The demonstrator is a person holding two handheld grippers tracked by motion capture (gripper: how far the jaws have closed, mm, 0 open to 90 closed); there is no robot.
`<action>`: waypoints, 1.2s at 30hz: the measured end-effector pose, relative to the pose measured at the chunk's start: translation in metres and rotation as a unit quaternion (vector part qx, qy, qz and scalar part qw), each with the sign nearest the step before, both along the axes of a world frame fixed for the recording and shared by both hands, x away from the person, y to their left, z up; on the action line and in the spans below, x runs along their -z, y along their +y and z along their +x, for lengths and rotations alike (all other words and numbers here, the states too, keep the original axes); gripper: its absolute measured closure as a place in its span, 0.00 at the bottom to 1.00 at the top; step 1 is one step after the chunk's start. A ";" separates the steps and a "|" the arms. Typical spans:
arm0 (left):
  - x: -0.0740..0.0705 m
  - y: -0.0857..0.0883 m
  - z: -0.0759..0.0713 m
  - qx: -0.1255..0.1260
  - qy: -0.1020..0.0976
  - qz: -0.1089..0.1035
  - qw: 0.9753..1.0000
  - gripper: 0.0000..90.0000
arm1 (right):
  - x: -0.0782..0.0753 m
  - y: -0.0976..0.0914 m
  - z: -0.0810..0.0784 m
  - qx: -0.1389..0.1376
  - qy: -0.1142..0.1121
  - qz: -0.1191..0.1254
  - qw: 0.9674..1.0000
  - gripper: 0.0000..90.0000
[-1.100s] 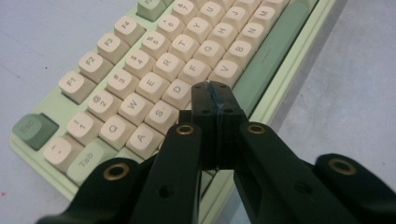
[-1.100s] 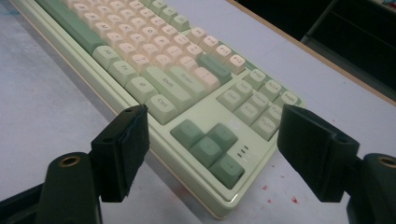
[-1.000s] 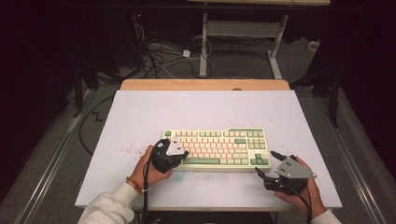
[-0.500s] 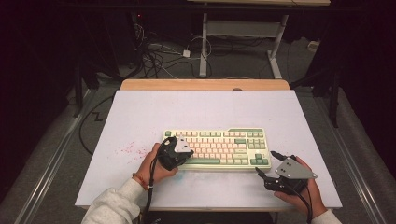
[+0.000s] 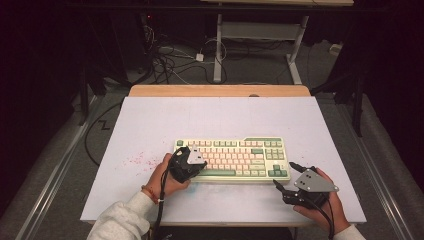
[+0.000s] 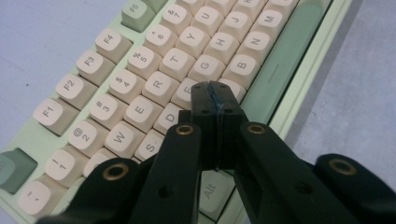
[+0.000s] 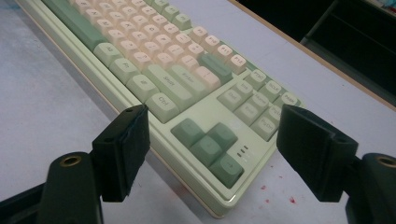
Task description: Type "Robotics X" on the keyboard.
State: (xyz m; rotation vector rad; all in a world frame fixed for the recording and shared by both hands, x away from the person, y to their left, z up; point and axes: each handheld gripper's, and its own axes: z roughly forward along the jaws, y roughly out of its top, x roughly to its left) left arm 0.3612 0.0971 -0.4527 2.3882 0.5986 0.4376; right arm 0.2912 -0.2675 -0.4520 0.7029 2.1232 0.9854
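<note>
A cream and green keyboard [image 5: 235,155] lies on the white table, near its front edge. My left gripper [image 5: 198,166] is shut, with nothing between its fingers. Its tip rests over the letter keys at the keyboard's left part. In the left gripper view the closed left gripper [image 6: 215,93] covers a key beside the G key [image 6: 205,67], above the green space bar [image 6: 275,70]. My right gripper [image 5: 284,175] stands open just off the keyboard's front right corner. In the right gripper view the right gripper [image 7: 215,121] frames the green arrow keys [image 7: 208,144] without touching them.
Pink stains [image 5: 135,160] mark the table left of the keyboard. A wooden strip [image 5: 220,90] runs along the table's far edge. Behind it, cables [image 5: 170,62] lie on the floor beside a white desk frame [image 5: 260,30].
My left gripper has edged slightly right, further over the keys. The right gripper has not moved.
</note>
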 end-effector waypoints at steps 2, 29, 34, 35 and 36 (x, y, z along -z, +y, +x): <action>0.000 0.001 0.000 -0.001 -0.001 0.000 1.000 0.95 | 0.000 0.000 0.000 0.000 0.000 0.000 1.000 0.29; -0.006 0.020 0.002 -0.021 -0.010 -0.010 1.000 0.95 | -0.001 0.000 0.000 -0.002 -0.001 0.000 1.000 0.29; -0.006 0.022 0.005 -0.027 -0.007 -0.013 1.000 0.94 | 0.000 0.000 0.000 -0.002 -0.001 0.001 1.000 0.29; -0.005 0.022 0.006 -0.028 -0.006 -0.013 0.999 0.94 | 0.000 0.000 0.000 -0.002 -0.001 0.001 1.000 0.29; -0.005 0.022 0.007 -0.028 -0.006 -0.013 0.999 0.94 | 0.000 0.000 0.000 -0.003 0.000 0.000 1.000 0.29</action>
